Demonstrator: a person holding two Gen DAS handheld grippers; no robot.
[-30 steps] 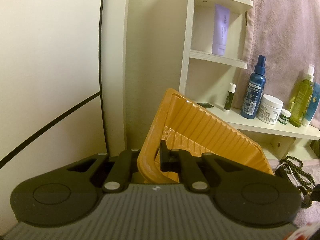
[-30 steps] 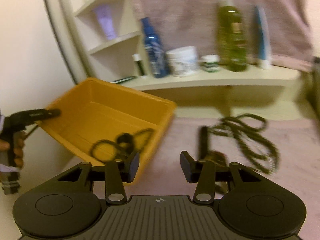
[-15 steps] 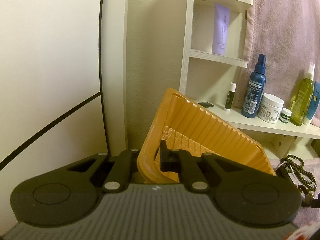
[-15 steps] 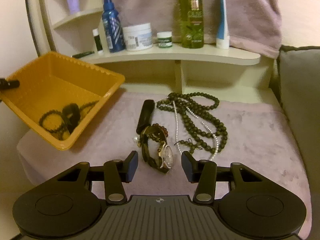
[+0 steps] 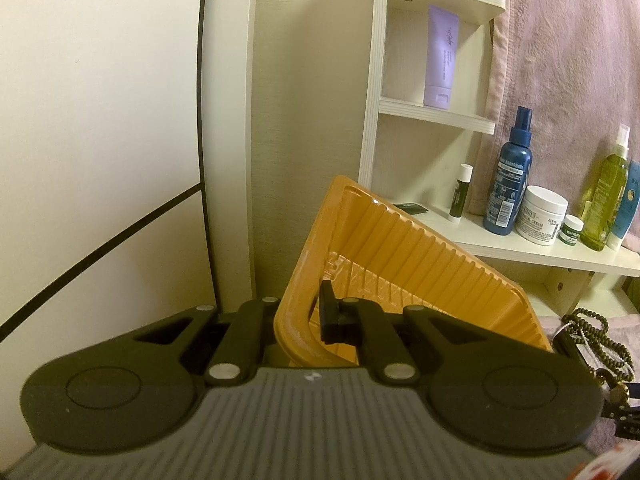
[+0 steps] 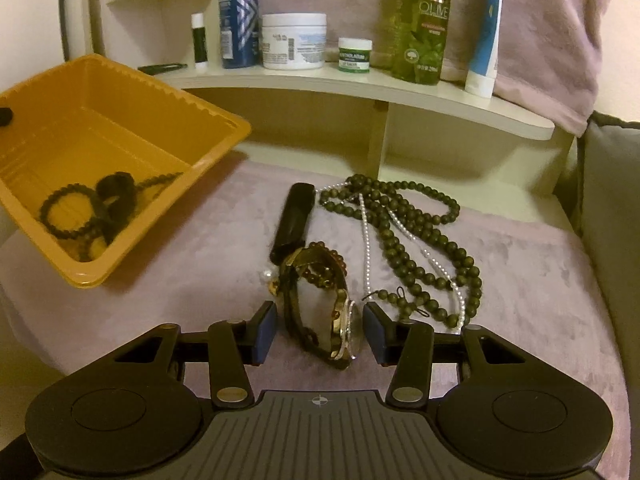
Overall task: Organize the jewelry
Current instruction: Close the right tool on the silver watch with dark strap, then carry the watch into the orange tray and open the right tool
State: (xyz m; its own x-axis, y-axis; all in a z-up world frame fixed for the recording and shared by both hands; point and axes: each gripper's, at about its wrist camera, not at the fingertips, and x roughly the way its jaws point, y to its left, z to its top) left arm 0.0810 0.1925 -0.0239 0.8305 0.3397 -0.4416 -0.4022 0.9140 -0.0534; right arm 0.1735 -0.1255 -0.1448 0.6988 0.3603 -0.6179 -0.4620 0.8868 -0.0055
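My left gripper (image 5: pixel 308 320) is shut on the near rim of an orange plastic tray (image 5: pixel 400 264), which it holds tilted. The right wrist view shows the tray (image 6: pixel 132 120) at the left, with black bead bracelets (image 6: pixel 68 216) and a black band (image 6: pixel 116 188) lying in it. On the mauve cloth, a gold watch with a dark strap (image 6: pixel 340 320) stands on edge between the fingers of my right gripper (image 6: pixel 320 332). That gripper is open and its pads are clear of the watch. Behind the watch lie a brown bead bracelet (image 6: pixel 320 268), a black oblong piece (image 6: pixel 294 216), a dark green bead necklace (image 6: pixel 416 240) and a pearl strand (image 6: pixel 366 232).
A cream shelf (image 6: pixel 360 84) behind the cloth carries a blue spray bottle (image 6: pixel 236 12), a white jar (image 6: pixel 294 40), a small green-labelled pot (image 6: pixel 354 54), an olive-green bottle (image 6: pixel 424 20) and a blue tube (image 6: pixel 486 40). A grey cushion (image 6: pixel 612 200) bounds the right side. A pink towel (image 5: pixel 560 60) hangs behind.
My right gripper has swung away from the tray and sunk toward the cloth, so the watch now stands between its fingers. The left gripper and the tray have not moved.
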